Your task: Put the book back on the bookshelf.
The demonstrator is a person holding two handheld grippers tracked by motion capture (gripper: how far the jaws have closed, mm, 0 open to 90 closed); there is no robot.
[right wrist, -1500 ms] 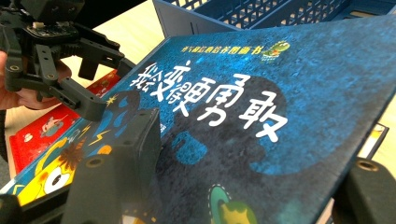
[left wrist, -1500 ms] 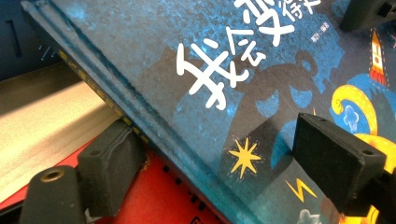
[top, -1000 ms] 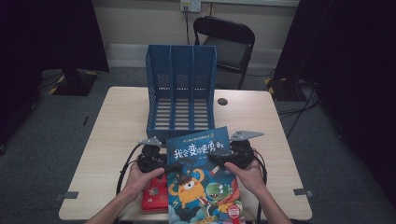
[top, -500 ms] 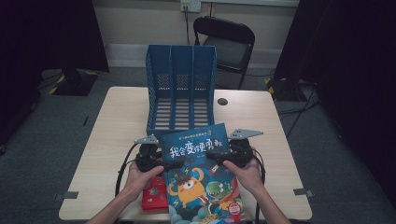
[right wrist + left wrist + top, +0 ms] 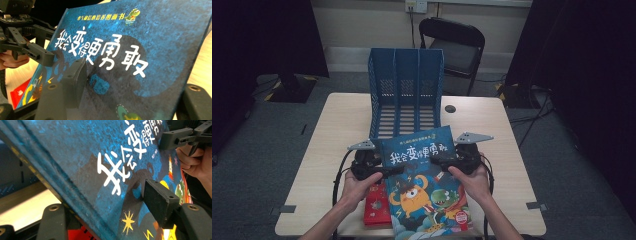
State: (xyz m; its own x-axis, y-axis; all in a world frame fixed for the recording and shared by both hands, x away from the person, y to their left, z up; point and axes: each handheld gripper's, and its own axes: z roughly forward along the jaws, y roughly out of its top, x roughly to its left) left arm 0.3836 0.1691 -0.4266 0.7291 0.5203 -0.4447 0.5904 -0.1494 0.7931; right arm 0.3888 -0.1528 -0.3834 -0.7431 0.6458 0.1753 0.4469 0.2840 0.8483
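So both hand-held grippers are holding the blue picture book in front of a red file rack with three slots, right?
Not quite: the file rack is blue, not red, as the high view shows. Both hand-held grippers, left and right, do hold the blue picture book in front of it.

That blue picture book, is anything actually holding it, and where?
Yes. The left gripper clamps the blue picture book at its left edge and the right gripper at its right edge, both near the title.

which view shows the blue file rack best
The high view: the blue file rack stands whole on the table, three open slots facing the person, just beyond the picture book that both grippers hold. In both gripper views the book's cover blocks the rack.
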